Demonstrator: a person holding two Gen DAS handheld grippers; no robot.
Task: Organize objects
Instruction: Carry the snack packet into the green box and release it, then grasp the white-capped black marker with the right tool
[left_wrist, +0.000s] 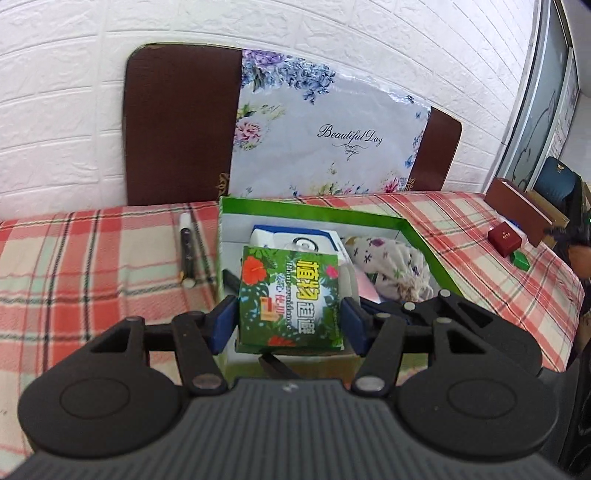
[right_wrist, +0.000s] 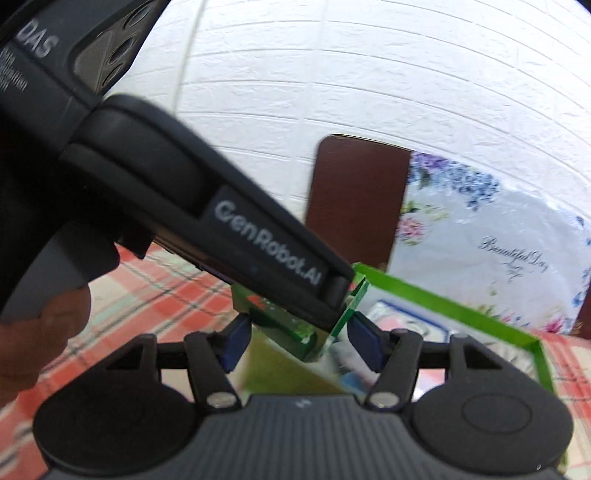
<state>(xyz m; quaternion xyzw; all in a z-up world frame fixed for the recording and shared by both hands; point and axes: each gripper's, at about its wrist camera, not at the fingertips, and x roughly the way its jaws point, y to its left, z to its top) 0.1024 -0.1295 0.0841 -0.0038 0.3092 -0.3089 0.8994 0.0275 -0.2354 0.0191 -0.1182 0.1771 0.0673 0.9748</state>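
Note:
My left gripper (left_wrist: 290, 319) is shut on a green floral box (left_wrist: 290, 299) with yellow characters and holds it over the near end of a green-rimmed storage box (left_wrist: 314, 210). That storage box holds a blue-and-white carton (left_wrist: 295, 240) and a floral cloth pouch (left_wrist: 391, 269). In the right wrist view my right gripper (right_wrist: 295, 343) is open; the left gripper's body (right_wrist: 229, 229) crosses in front of it with the green floral box (right_wrist: 325, 325) between my blue pads, which stand apart from it. The storage box rim (right_wrist: 443, 299) lies beyond.
A marker pen (left_wrist: 186, 251) lies on the plaid cloth (left_wrist: 92, 266) left of the storage box. A small red box (left_wrist: 504, 238), a green block (left_wrist: 521, 260) and a brown case (left_wrist: 517, 210) sit at the right. A floral bag (left_wrist: 325, 140) leans on a brown board by the wall.

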